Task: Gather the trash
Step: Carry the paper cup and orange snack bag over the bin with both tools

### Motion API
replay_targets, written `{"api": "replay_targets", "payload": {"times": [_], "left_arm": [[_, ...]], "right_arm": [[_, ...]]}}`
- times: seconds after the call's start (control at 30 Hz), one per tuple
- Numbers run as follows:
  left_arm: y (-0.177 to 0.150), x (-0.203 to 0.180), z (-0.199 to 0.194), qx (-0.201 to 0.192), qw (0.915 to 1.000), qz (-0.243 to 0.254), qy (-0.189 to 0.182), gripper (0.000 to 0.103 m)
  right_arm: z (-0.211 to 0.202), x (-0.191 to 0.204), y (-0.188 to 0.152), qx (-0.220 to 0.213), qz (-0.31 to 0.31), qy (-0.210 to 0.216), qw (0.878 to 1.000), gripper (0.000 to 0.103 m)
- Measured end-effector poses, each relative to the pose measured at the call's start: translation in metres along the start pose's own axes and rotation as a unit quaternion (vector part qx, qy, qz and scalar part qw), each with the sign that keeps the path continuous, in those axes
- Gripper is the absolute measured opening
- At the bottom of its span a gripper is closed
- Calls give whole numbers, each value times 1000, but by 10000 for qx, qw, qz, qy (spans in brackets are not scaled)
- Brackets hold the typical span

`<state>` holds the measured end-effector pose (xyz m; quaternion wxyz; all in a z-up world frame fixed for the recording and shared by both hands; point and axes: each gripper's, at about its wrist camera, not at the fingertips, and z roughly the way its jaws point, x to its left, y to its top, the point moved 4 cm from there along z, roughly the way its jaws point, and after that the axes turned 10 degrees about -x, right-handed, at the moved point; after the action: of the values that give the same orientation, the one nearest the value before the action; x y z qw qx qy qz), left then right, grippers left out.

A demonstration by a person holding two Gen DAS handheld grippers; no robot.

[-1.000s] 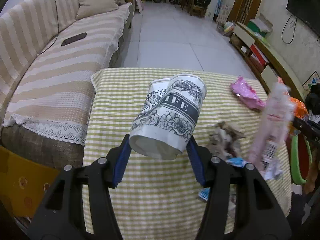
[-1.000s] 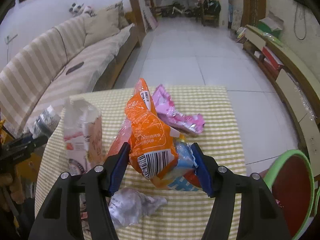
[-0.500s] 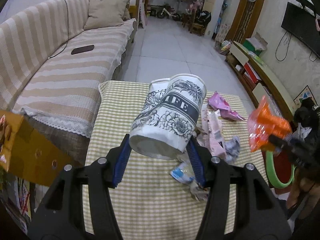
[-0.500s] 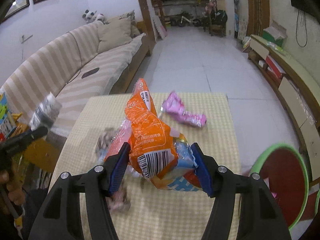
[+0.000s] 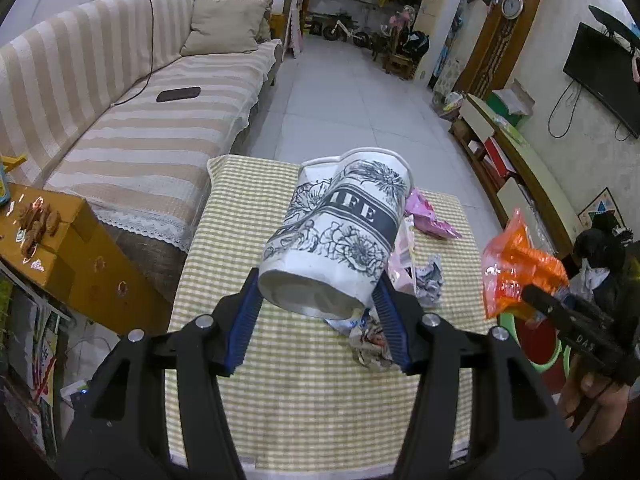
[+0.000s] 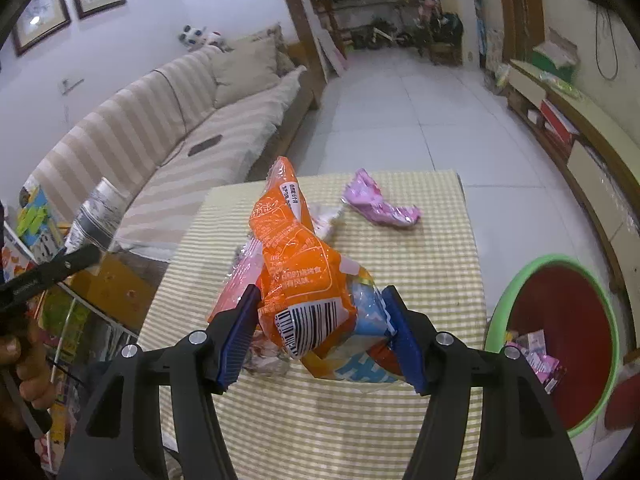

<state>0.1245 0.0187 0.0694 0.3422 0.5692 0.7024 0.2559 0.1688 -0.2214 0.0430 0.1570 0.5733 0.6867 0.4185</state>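
A crumpled orange plastic snack wrapper is gripped in the right tongs and a floral white paper cup in the left tongs, above the checked desk; both are best carried level over the green-rimmed red bin before release

A white paper cup printed with black flowers and a dark band of white letters lies tilted on its side, its base toward the camera, clamped between the blue pads of the left hand-held gripper above the checked tabletop. A crumpled orange snack wrapper with a white barcode patch and a light blue panel stands upright, pinched in the right hand-held gripper. On the tabletop lie a crinkled pink wrapper near the far edge, a pale pink packet and crumpled printed paper scraps, and beside the tabletop a green-rimmed red bin holds pink wrappers.
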Motion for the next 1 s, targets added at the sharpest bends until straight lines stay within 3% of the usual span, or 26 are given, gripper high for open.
{"api": "replay_targets", "payload": {"times": [0.4,1.0], "left_arm": [[-6,-27,-7,153,9997,145,-159,53],[-8,-98,11,209,9978,200,-598,53]], "right_arm": [[-15,-2,-6,-41,161,195,9997,60],[-56,-63,-14,-301,385,-56,9988,60]]}}
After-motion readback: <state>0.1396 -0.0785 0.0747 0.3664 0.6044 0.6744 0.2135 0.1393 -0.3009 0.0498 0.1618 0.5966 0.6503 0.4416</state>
